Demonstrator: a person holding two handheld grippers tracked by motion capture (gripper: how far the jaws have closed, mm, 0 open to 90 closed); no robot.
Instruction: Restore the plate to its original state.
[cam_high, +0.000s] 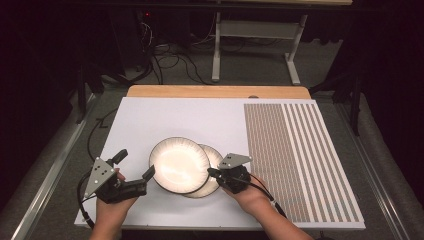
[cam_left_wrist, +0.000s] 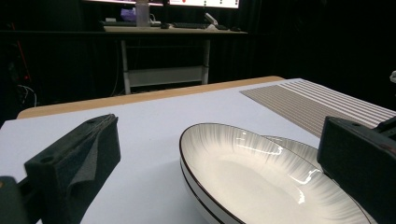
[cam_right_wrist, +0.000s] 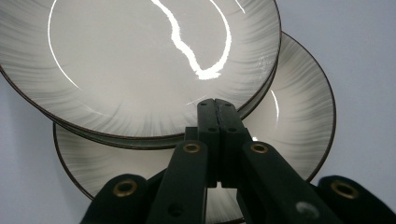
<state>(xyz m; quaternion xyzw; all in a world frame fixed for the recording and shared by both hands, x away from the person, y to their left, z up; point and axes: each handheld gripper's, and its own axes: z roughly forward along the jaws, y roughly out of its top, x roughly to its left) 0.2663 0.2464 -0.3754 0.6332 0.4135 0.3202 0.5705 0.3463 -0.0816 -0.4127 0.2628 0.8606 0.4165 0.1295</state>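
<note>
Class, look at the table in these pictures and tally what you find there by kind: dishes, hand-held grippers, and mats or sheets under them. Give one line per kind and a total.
Plates: 2, the upper plate overlapping the lower plate
Grippers: 2, the left gripper open, the right gripper shut
White sheet: 1
Striped mat: 1
Total: 6

1. My left hand comes in just left of the upper plate, forearm straight up from the near edge.
2. Left gripper has its jaws spread wide beside that plate's left rim.
3. My right hand sits right of the plate.
4. Right gripper has its jaws pressed together, tips at the plate's right rim.
</note>
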